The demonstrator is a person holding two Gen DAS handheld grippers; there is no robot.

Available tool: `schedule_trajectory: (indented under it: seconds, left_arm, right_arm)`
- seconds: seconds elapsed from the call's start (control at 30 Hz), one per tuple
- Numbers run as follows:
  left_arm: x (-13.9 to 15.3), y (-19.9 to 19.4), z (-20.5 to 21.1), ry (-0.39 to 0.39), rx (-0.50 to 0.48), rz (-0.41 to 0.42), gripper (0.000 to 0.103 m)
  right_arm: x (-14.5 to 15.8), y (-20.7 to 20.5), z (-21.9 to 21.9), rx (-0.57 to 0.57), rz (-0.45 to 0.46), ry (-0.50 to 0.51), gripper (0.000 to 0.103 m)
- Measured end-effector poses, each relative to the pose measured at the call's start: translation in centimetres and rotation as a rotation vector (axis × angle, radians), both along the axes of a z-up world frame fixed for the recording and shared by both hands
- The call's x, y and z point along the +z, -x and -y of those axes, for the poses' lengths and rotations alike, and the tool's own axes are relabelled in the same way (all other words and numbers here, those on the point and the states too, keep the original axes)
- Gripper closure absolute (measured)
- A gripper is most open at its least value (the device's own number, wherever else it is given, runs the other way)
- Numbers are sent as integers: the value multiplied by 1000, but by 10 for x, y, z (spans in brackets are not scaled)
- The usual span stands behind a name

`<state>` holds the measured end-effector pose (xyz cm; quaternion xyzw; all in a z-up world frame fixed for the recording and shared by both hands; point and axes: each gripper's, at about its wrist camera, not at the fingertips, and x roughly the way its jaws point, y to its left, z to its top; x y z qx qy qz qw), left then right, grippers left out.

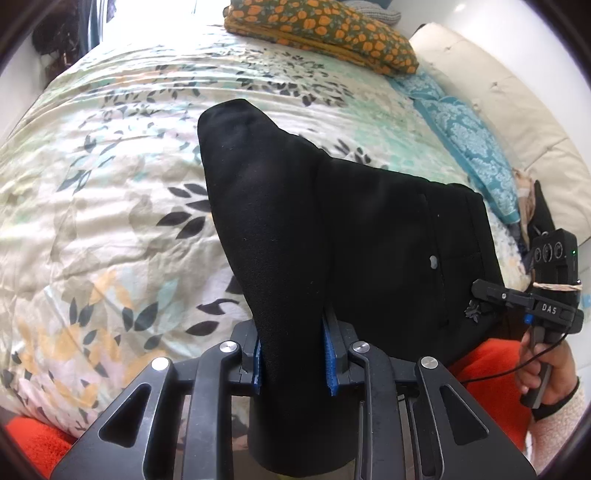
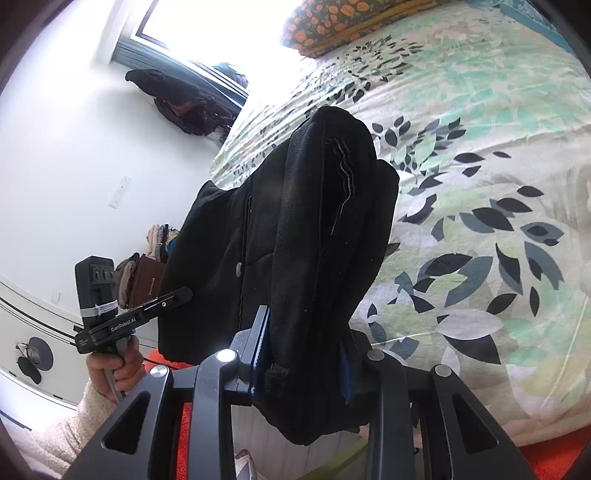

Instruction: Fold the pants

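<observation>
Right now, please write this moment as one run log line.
step: lift | left gripper: shut on black pants | right gripper: shut on black pants | below: leaf-print bedspread

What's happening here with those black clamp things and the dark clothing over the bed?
A person is folding black pants using a hand-held gripper in each hand. The left gripper is clamped on one bunch of the fabric, and the right gripper is clamped on another, so the pants hang between them above the leaf-patterned bedspread. No neat fold is visible yet. An orange-flowered pillow lies at the far end of the bed.
</observation>
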<state>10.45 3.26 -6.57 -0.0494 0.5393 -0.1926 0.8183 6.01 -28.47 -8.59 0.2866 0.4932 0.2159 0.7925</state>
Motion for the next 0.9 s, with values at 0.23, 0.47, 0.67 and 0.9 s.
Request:
schedule_trajectory:
  seconds: [0.23,0.47,0.67,0.9]
  left_arm:
    - [-40,-1,2,-176,46,57,52]
    - [53,41,-1,-355,140,438,6]
    - [111,87,14,-387,176,644,1]
    - [107,111,27,-283,131,483,1]
  right_arm:
    - [-56,0,-12,-69,-93,39,51]
    - [21,24,15,-261,31,377,0]
    - [102,68,-15,-308,158,639,0]
    - [120,123,-72,-299,201,662,0]
